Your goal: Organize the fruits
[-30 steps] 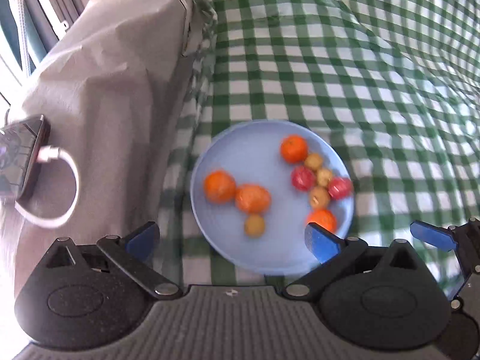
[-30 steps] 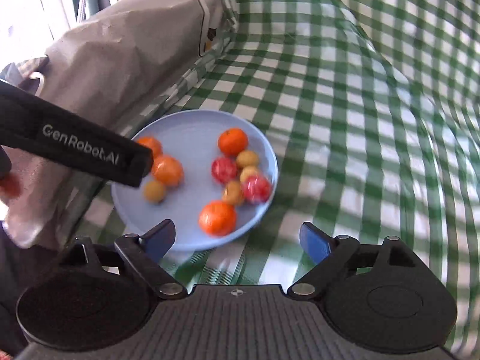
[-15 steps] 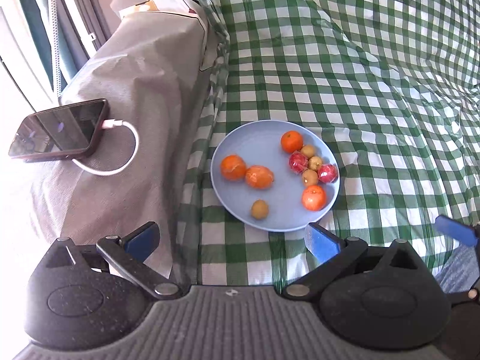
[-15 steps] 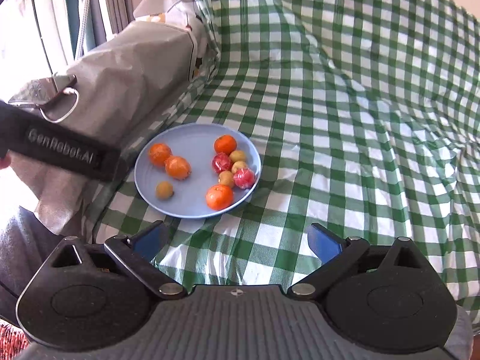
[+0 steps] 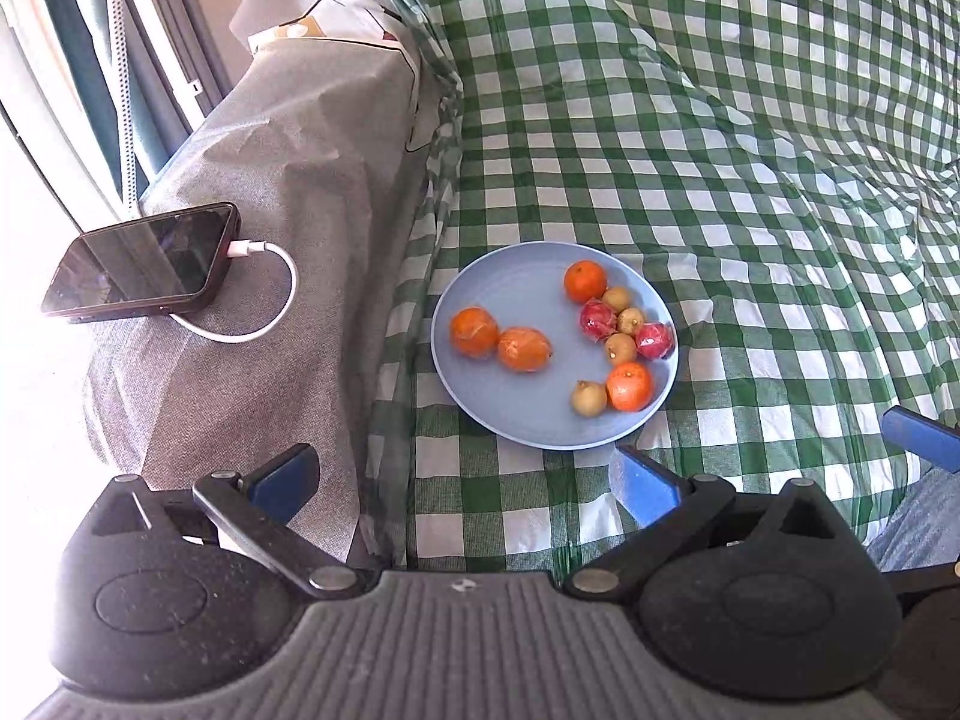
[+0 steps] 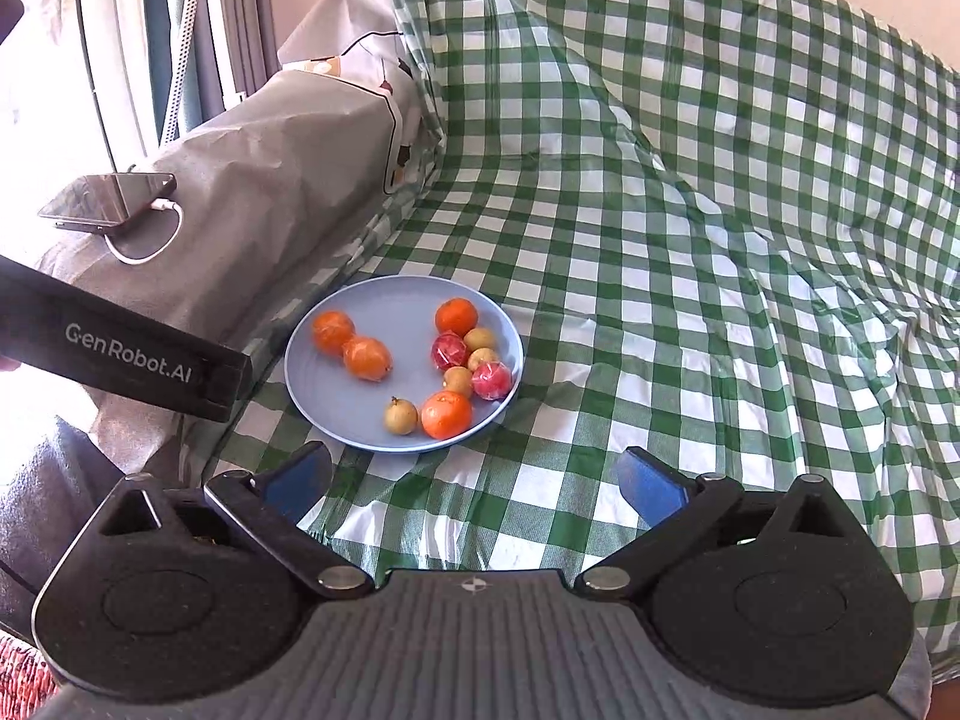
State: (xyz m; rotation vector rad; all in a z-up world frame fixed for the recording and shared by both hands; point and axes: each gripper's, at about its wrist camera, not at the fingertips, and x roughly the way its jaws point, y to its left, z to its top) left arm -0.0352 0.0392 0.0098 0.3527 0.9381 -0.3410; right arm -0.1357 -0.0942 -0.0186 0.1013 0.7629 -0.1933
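A light blue plate (image 5: 522, 288) (image 6: 372, 312) lies on the green checked cloth. On it are several oranges (image 5: 474, 331) (image 6: 446, 414), two red wrapped fruits (image 5: 598, 320) (image 6: 492, 380) and several small tan fruits (image 5: 588, 398) (image 6: 401, 416). My left gripper (image 5: 462, 477) is open and empty, pulled back in front of the plate. My right gripper (image 6: 474, 480) is open and empty, also short of the plate. The left gripper's black body (image 6: 120, 354) shows at the left of the right wrist view.
A grey covered armrest (image 5: 270, 210) rises left of the plate, with a black phone (image 5: 141, 267) and white cable (image 5: 264, 312) on it. Checked cloth (image 6: 720, 240) spreads to the right and back. A window frame stands at the far left.
Both grippers have drawn back and up from the plate, so it looks smaller and farther. One small tan fruit has rolled over beside the near orange.
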